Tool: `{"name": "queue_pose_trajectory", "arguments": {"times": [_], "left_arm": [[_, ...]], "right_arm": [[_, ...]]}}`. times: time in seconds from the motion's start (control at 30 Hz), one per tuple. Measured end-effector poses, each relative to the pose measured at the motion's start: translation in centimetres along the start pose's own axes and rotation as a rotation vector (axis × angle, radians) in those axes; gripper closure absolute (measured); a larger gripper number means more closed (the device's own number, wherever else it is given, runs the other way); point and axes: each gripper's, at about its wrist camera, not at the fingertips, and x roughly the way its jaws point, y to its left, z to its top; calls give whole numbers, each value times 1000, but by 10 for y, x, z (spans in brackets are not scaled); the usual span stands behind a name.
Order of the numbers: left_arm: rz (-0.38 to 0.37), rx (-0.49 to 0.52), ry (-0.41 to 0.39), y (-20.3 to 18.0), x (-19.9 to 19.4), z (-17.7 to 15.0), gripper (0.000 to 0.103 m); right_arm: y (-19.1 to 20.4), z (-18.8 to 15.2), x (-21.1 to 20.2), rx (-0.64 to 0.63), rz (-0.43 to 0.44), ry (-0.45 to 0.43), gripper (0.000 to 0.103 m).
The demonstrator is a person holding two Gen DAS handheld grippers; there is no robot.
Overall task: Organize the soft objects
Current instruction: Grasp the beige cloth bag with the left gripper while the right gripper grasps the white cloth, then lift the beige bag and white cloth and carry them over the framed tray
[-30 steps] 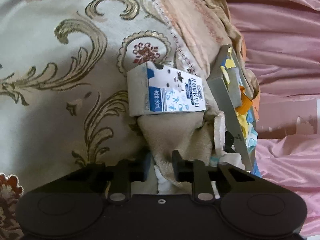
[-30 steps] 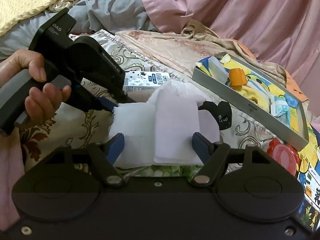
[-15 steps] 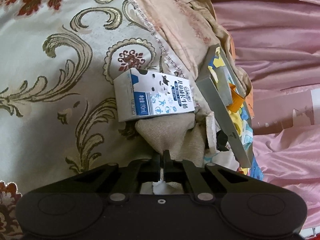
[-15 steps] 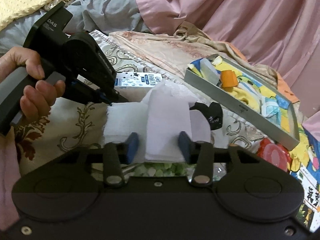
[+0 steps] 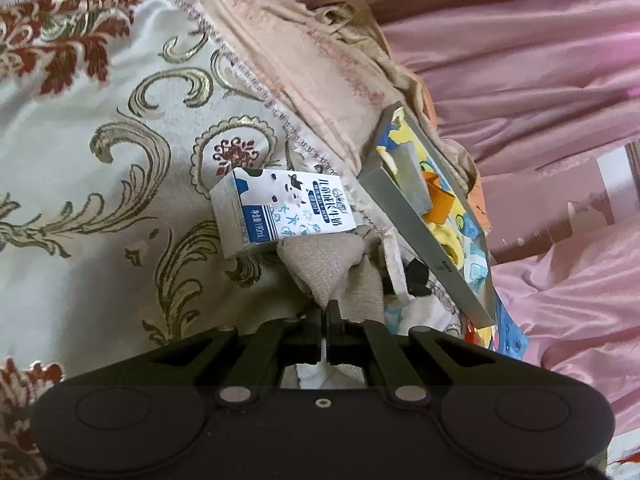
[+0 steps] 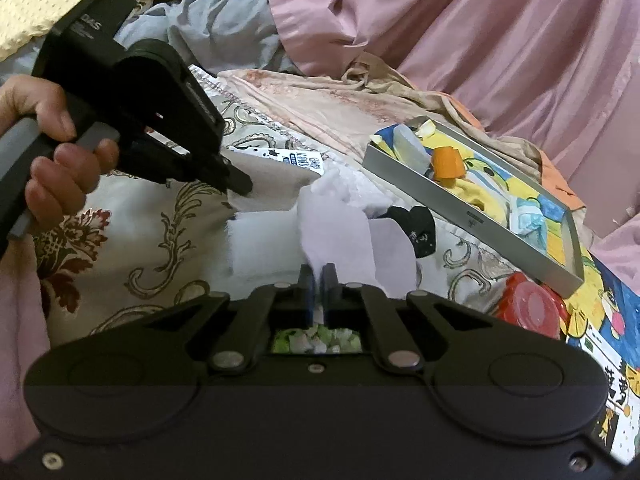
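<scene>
— Left wrist view: what does the left gripper point(image 5: 327, 312) hold, and what stays hidden?
— Its jaws are pinched together on the corner of a beige cloth point(image 5: 334, 268); the cloth's lower part disappears behind the gripper body. A milk carton point(image 5: 280, 210) lies touching the cloth's far edge.

— And the right gripper point(image 6: 318, 280)?
— Clamped on a white cloth point(image 6: 336, 228) spreading forward from its tips. A black item point(image 6: 416, 228) peeks out half-covered, hard to identify. The grey tray point(image 6: 472, 216) sits farther right, on the patterned bedspread point(image 6: 160, 216).
</scene>
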Motion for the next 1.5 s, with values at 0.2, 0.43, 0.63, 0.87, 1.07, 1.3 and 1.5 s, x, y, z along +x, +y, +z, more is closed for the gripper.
{"name": "queue_pose_trajectory", "arguments": {"times": [0.2, 0.43, 0.63, 0.87, 1.07, 1.3, 1.5], "left_arm": [[-2, 20, -14, -6, -26, -15, 103], [24, 89, -72, -19, -64, -43, 103], [65, 133, -75, -20, -94, -64, 103], [127, 318, -43, -39, -128, -74, 103], [145, 472, -29, -68, -159, -72, 103], [83, 593, -25, -125, -177, -51, 103], [17, 714, -100, -177, -172, -39, 103]], "right_arm": [[7, -6, -23, -20, 1, -14, 103], [15, -17, -53, -32, 8, -23, 103], [15, -29, -74, -29, 5, -28, 103], [11, -34, -96, -52, 15, -59, 103], [12, -27, -118, -92, 25, -111, 103], [2, -6, -138, -102, 22, -195, 103], [-24, 16, -141, -85, -37, -270, 103]]}}
